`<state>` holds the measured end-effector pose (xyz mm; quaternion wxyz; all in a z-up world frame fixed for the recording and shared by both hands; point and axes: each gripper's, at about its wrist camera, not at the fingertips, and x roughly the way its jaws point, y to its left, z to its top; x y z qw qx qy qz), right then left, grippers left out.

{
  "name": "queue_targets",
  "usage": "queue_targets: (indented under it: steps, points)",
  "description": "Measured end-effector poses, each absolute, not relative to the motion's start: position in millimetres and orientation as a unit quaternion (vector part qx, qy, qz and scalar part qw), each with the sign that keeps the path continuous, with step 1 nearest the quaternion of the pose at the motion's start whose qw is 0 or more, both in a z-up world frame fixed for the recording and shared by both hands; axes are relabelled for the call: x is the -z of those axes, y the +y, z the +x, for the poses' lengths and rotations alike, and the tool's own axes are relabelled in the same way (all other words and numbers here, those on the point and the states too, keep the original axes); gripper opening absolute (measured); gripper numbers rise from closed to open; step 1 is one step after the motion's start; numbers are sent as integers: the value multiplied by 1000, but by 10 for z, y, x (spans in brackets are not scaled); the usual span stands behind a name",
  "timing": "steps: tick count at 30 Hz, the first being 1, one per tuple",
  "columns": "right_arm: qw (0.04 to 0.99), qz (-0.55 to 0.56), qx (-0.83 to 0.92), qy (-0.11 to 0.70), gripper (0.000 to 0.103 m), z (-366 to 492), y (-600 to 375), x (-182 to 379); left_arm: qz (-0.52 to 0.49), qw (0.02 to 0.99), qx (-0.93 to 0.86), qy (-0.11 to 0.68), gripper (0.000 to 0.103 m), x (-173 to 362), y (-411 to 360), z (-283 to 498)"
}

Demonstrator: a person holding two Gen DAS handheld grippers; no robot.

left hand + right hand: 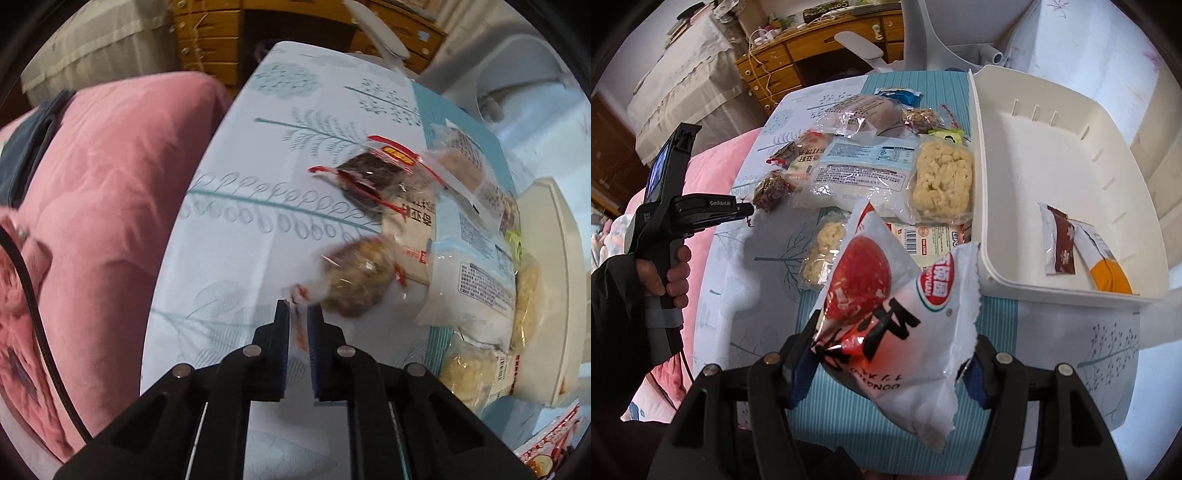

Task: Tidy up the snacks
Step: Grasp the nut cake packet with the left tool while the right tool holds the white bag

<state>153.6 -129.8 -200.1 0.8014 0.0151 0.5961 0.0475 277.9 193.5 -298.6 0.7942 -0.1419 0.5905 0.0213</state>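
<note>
1. The right hand-held gripper (886, 354) is clamped on a white snack bag with a red picture (890, 321); the bag sits between its two fingers and sticks up and forward from them, above the counter (1052, 332).
2. Just ahead and to the right of that bag stands a white plastic bin (1067, 291), its near rim close to the bag's top corner. Inside, two small packets lie side by side on the bottom: a brown and white packet (1060, 243) and an orange packet (1108, 266).
3. The left hand-held gripper (298, 314) has its fingers nearly together, pinching the clear wrapper edge of a round nut cake (356, 277). The cake hangs just beyond the fingertips, slightly to their right, and looks blurred.
4. In the right wrist view the same gripper reaches in from the left, its tip touching the dark round cake at the left edge of the snack pile.
5. The rest of the pile lies on the counter between the cake and the bin: a dark brown cake in a red-trimmed wrapper (373, 173), a large white pack with printed text (860, 173), and a pale yellow puffed bar (942, 181) just beside the bin wall.
6. A pink blanket (96, 192) lies left of the counter.
</note>
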Motion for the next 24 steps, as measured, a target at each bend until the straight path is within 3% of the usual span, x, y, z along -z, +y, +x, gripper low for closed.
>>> queue_targets:
  steps: [3,5,8,10,16,24]
  points:
    - [800,12,-57,598,65,1552,-1330,2002,-156,796,-20,584,8,2934,1964,2738]
    - [798,10,-66,599,65,1568,-1352,2005,-148,802,-14,578,15,2879,1944,2721]
    - [797,7,-75,599,65,1590,-1372,2011,-132,807,-3,575,33,2820,1883,2716]
    - [797,4,-80,599,65,1600,-1387,2007,-119,811,0,573,50,2782,1838,2710]
    - [801,9,-89,593,65,1627,-1469,1944,-82,815,11,573,73,2776,1722,2840]
    - [802,32,-81,590,66,1654,-1593,1854,-34,801,21,597,74,2961,1614,3036]
